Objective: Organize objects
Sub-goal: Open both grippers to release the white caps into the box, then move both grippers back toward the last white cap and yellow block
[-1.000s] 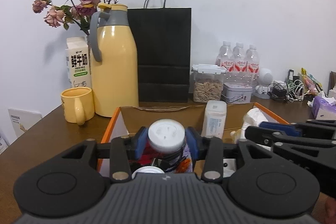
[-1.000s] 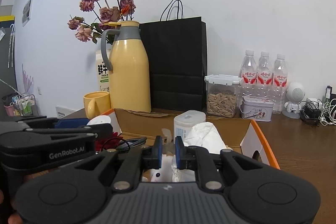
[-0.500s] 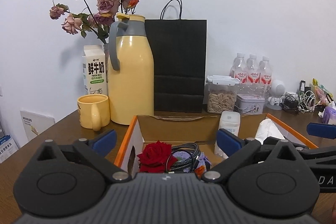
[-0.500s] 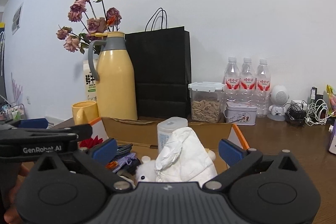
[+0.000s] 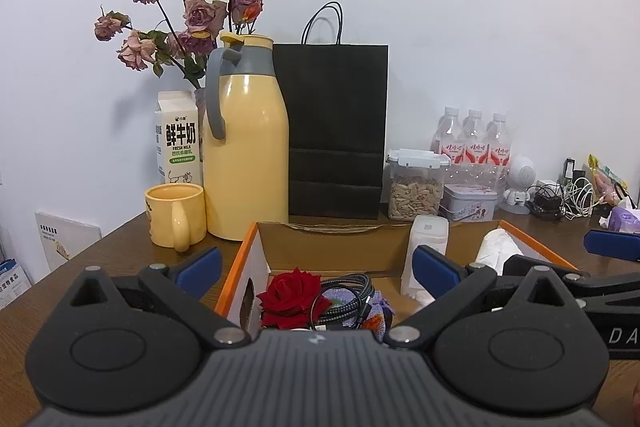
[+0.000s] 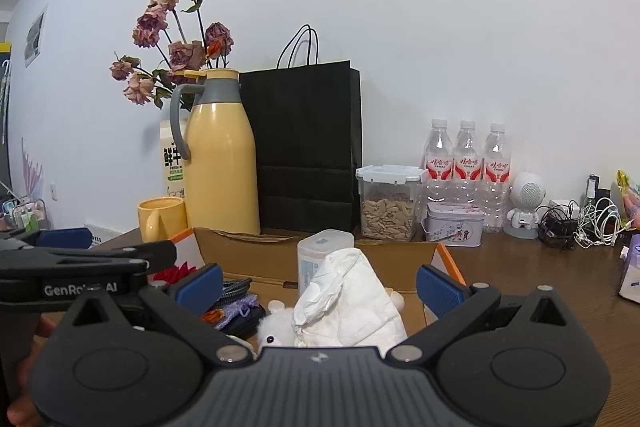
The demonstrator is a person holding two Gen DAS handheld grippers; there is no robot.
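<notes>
An open cardboard box with orange edges (image 5: pixel 240 259) (image 6: pixel 448 259) sits on the brown table. In it lie a red rose (image 5: pixel 294 293), a coiled braided cable (image 5: pixel 348 291), a purple pouch (image 6: pixel 236 307), a white plastic container (image 5: pixel 428 239) (image 6: pixel 320 255), a crumpled white cloth (image 6: pixel 348 299) and a white plush toy (image 6: pixel 276 327). My left gripper (image 5: pixel 316 267) is open and empty, held above the box's near left part. My right gripper (image 6: pixel 318 281) is open and empty above the white cloth.
Behind the box stand a yellow mug (image 5: pixel 176 215), a yellow thermos jug (image 5: pixel 246 147), a milk carton (image 5: pixel 178 139), dried roses (image 5: pixel 188 15), a black paper bag (image 5: pixel 334 131), a seed jar (image 5: pixel 416 187), a tin (image 5: pixel 470 203), three water bottles (image 5: pixel 474 143) and tangled cables (image 5: pixel 568 195).
One second ago my left gripper was shut on a white-lidded jar and my right gripper was shut. Both have opened and drawn back and up; the jar is out of sight.
</notes>
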